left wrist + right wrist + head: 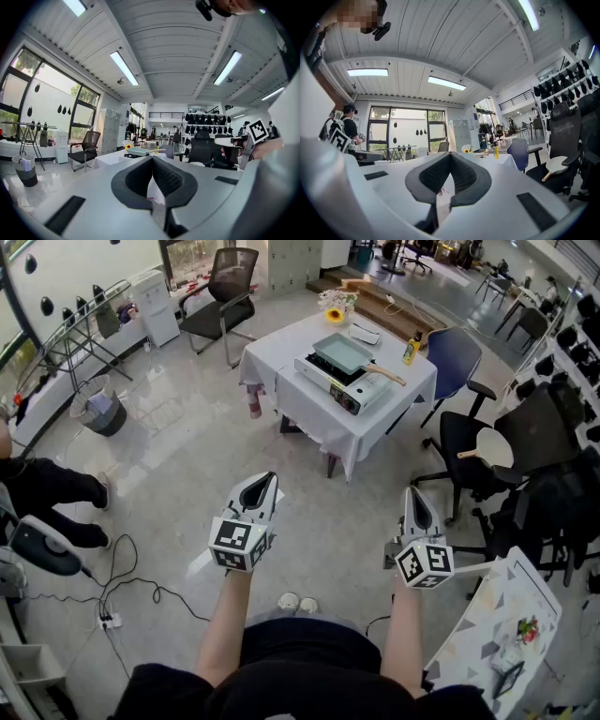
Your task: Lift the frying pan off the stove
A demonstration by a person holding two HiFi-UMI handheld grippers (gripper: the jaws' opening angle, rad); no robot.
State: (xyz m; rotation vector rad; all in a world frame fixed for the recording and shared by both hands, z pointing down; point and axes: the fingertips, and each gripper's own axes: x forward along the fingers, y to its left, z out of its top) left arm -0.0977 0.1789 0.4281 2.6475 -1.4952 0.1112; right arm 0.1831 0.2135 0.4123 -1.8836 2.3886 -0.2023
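Hovering closed, left tongs (266, 478) and right tongs (413, 491) face the distant frying pan (340, 352).

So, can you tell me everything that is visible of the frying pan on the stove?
The frying pan is shallow, squarish and pale green, and it looks empty. A light, wood-like handle sticks out toward the right of the head view. The pan sits flat on the white portable stove, on the table with a white cloth. Only the stove touches it.

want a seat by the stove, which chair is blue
The blue chair at the table's right side, beside the yellow bottle; the other chairs nearby are black.
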